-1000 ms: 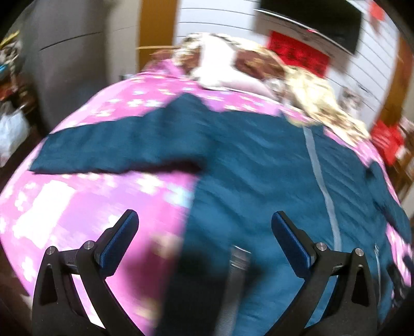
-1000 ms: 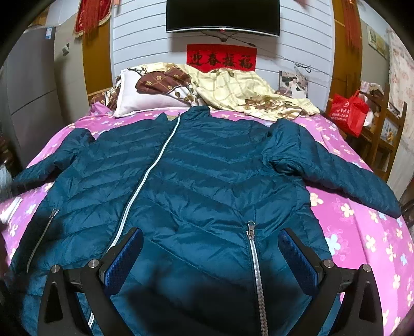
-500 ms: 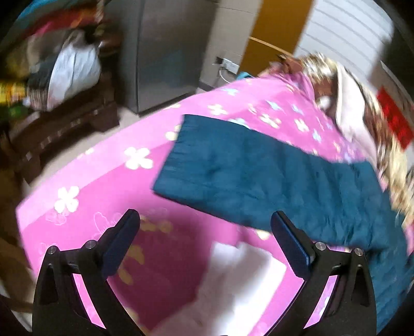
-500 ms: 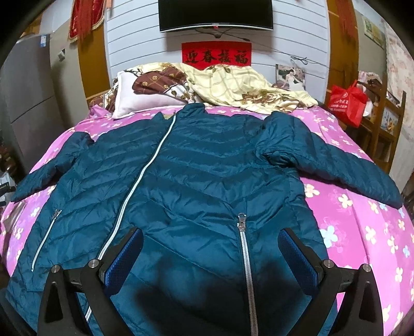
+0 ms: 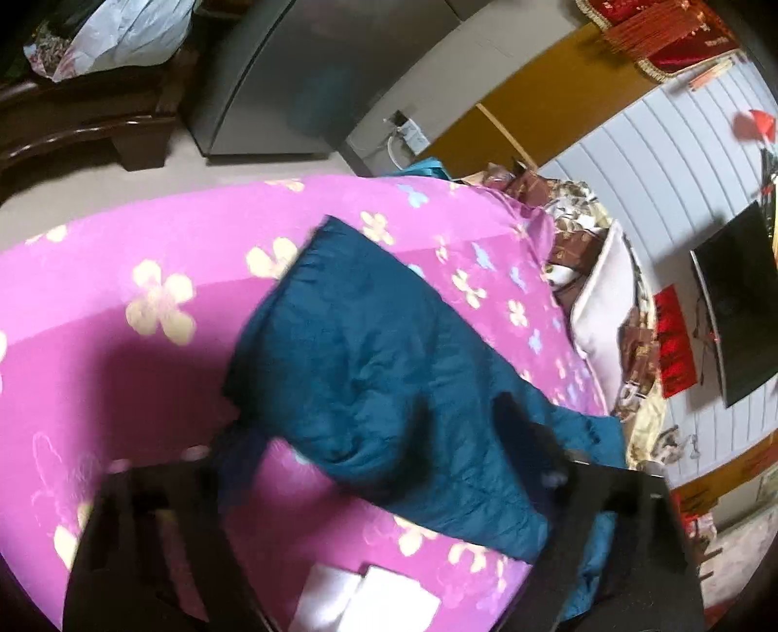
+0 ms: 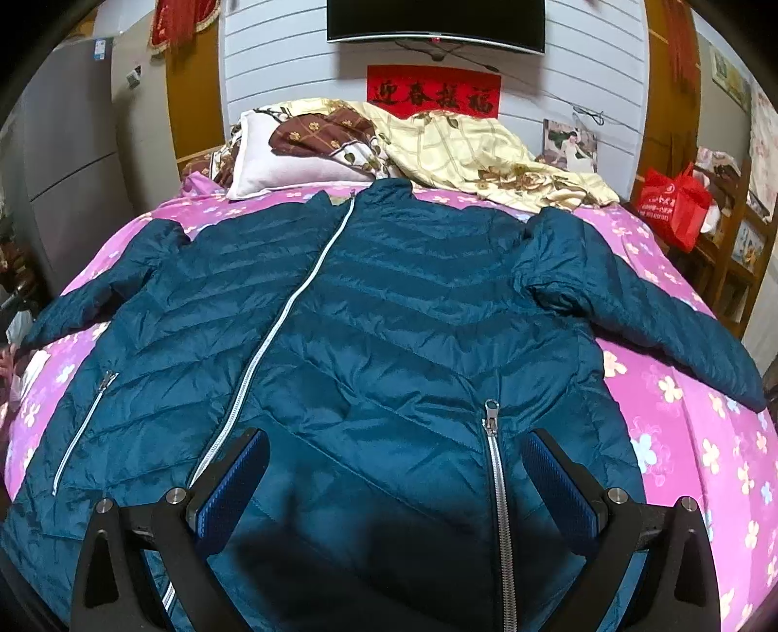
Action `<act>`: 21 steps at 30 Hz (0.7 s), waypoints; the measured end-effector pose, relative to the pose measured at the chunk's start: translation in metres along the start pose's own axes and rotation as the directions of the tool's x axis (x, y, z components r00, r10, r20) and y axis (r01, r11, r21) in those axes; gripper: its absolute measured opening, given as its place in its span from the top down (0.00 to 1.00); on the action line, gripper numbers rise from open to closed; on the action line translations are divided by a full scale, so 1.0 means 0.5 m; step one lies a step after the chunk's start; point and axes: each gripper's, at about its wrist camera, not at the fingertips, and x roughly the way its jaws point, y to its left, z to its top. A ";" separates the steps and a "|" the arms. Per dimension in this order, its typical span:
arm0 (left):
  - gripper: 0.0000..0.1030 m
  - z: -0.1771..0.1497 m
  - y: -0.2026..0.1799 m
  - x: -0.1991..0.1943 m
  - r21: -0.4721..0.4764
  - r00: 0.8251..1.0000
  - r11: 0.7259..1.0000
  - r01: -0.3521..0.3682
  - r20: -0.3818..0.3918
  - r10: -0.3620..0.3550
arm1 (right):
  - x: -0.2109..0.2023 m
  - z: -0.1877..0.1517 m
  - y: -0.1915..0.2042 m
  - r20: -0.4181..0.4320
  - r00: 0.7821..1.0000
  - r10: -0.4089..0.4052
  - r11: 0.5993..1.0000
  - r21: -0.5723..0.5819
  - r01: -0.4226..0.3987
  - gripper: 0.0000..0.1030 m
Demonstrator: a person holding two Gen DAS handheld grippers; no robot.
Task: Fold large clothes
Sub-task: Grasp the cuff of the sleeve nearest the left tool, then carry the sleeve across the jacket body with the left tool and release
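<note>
Pillow (image 6: 287, 167) and quilt (image 6: 486, 150) behind jacket (image 6: 389, 316)

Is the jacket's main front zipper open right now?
No: the jacket lies flat with its front zipper closed up to the collar.

A pink flowered bedsheet (image 6: 690, 428) covers the bed, with a white pillow (image 6: 287, 170) and a yellow quilt (image 6: 486, 150) at its head. Above hang a red banner (image 6: 433, 92) and a dark screen (image 6: 435, 19); a red bag (image 6: 673, 206) sits at the right.
</note>
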 end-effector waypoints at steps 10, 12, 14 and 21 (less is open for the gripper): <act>0.94 0.020 -0.048 0.020 -0.008 0.981 0.982 -0.191 0.027 0.191 | 0.009 0.001 0.014 -0.005 1.000 -0.007 1.000 -0.030 0.007 0.00; 0.94 0.006 -0.088 -0.015 0.057 0.976 0.977 -0.206 0.082 0.201 | 0.006 0.001 0.012 -0.001 1.000 -0.009 1.000 -0.019 0.009 0.00; 0.94 -0.005 -0.155 -0.046 0.155 0.976 0.969 -0.191 0.131 0.172 | 0.004 0.001 0.007 0.001 1.000 -0.011 1.000 -0.011 0.011 0.00; 0.94 -0.122 -0.418 -0.122 0.380 0.992 0.924 0.049 0.085 -0.087 | -0.007 -0.011 -0.030 -0.014 0.998 -0.060 0.998 0.005 0.060 0.00</act>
